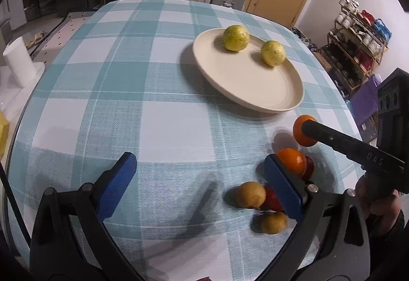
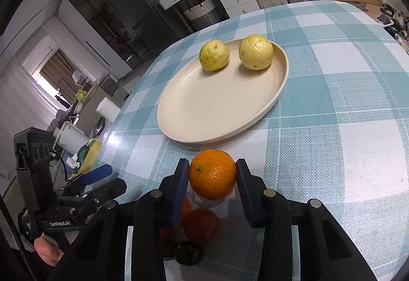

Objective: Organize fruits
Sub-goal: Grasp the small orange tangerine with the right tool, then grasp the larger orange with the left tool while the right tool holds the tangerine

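A worktop point(image 2: 332, 91) under a blue and white check cloth fills both views. On it, toward the far side, sits a wide cream plate point(image 2: 217, 112) with two yellow-green fruits point(image 2: 214, 54) resting near its far rim, close together but apart.

Near the plate's front edge, the right claw point(image 2: 212, 173) pinches an orange point(image 2: 212, 173) across its widest part, one blue pad pressed on each side. The orange looks firm, round and fairly light, with a slightly slick peel, so a grip across the middle seems safest; squeezing hard could bruise it.

The left claw point(image 1: 199, 186) hangs spread wide and empty over the cloth. By its right finger point(image 1: 281, 186) lies a small cluster: another orange point(image 1: 292, 162), red fruits point(image 1: 272, 200) and two small tan fruits point(image 1: 250, 194).
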Motion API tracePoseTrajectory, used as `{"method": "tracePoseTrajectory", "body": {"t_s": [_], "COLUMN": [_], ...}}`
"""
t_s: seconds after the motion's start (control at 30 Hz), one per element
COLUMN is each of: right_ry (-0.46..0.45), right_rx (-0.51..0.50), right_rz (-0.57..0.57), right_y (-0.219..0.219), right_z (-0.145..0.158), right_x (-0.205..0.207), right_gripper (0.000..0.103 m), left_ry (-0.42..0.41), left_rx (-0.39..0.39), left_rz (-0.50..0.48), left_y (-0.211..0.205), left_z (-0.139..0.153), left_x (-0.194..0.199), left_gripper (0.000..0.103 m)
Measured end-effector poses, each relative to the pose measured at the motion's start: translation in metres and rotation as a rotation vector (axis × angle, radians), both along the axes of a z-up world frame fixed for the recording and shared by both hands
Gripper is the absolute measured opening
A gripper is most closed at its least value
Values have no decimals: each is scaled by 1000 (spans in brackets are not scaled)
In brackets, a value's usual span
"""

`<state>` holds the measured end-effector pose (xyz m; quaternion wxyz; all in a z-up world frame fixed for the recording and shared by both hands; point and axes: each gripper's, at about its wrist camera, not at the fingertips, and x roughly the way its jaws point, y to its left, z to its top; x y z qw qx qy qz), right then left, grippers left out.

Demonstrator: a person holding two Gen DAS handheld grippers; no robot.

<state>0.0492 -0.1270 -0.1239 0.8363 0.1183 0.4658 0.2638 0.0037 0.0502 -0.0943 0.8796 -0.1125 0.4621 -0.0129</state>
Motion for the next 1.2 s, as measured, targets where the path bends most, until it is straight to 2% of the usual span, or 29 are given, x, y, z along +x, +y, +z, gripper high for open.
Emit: {"method": "tracePoseTrajectory", "body": {"t_s": [0.3,0.5,0.77,0.97,1.03,1.1,1.2], "right_ry": [-53,-64,-70,-66,-67,-66,-63], "right_rx": [17,32,39,36,32,31,30], "right_rz": [-7,-13,-25,-26,-26,-27,-28], "right_y": [-21,-33,-40,-42,-42,-42,-42], "right_z": [12,16,16,14,14,14,13], "right_x": [-10,-11,-9,-7,-8,-9,-8], "right_gripper": [38,38,38,38,38,38,38], "left_ry": [-1,36,70,70,64,60,60], "left_rx": [-5,-115,-91,-111,-120,-130,-154], "left_rz": [-86,-165,-234,-259,-265,-279,-298], "left_y": [-30,-45,-67,-70,-70,-71,-71], "left_z": [7,2,-8,-11,-11,-11,-13], "left_x": [10,19,27,31,32,32,33], "left_gripper": [100,100,100,99,97,84,72]}}
